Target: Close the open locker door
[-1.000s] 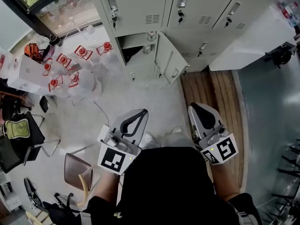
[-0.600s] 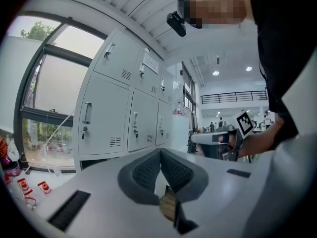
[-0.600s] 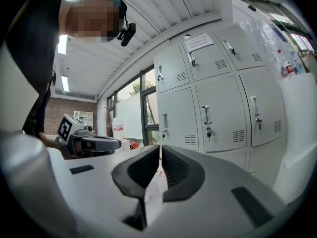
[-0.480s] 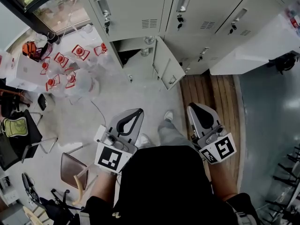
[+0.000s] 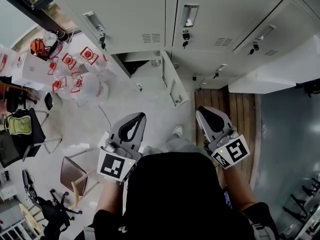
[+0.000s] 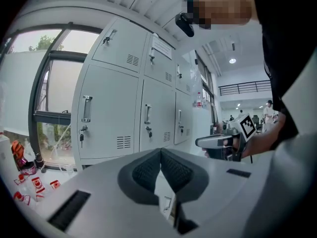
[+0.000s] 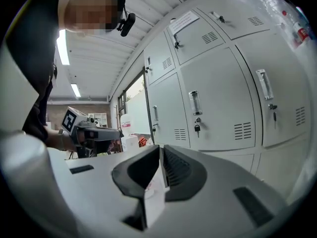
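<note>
Grey metal locker door stands open in the bottom row of lockers, well ahead of me. On my left gripper and right gripper the fingers are together, holding nothing.

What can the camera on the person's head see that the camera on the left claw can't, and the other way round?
Only the head view clearly shows the open locker door, swung out on the bottom row, plus a brown chair and wooden floor boards. Only the left gripper view shows a ceiling light and a person far down the room. Both show the grey lockers, the red-labelled water bottles and the right claw.
</note>
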The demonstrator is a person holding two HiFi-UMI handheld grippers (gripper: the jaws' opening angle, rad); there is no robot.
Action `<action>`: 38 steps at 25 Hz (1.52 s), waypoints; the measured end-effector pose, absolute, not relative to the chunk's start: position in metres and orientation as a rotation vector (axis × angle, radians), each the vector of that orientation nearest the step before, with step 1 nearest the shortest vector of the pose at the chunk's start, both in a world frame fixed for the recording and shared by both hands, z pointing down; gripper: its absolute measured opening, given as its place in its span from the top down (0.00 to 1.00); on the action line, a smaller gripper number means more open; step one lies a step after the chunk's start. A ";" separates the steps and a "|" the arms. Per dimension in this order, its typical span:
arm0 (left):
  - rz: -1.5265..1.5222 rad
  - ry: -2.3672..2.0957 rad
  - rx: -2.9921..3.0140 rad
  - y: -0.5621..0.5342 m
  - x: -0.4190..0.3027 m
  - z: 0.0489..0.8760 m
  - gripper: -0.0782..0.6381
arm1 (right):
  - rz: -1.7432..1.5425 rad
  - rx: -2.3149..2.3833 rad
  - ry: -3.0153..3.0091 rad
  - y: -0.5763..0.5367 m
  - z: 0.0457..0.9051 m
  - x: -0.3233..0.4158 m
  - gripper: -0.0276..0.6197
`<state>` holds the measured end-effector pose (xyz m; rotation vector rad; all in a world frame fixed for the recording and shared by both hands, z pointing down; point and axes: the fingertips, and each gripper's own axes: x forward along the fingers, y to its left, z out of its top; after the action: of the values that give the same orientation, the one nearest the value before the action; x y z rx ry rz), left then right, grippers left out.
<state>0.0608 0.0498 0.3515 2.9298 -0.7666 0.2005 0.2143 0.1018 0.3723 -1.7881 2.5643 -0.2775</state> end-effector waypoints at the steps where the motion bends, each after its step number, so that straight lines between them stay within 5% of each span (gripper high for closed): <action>1: 0.207 -0.789 2.919 0.048 0.066 0.353 0.86 | -0.289 -1.773 2.584 0.098 0.378 0.221 0.91; 15: 0.248 -0.968 2.846 0.048 0.078 0.367 0.86 | -0.528 -1.652 2.816 0.076 0.486 0.258 0.87; 38: 0.287 -0.924 2.794 0.013 0.014 0.378 0.86 | -0.725 -1.692 2.991 0.049 0.568 0.188 0.78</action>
<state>0.0137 0.0134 0.3779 2.7943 -0.9244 0.2873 0.1882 0.0494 0.5681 -1.6921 2.9910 -0.7249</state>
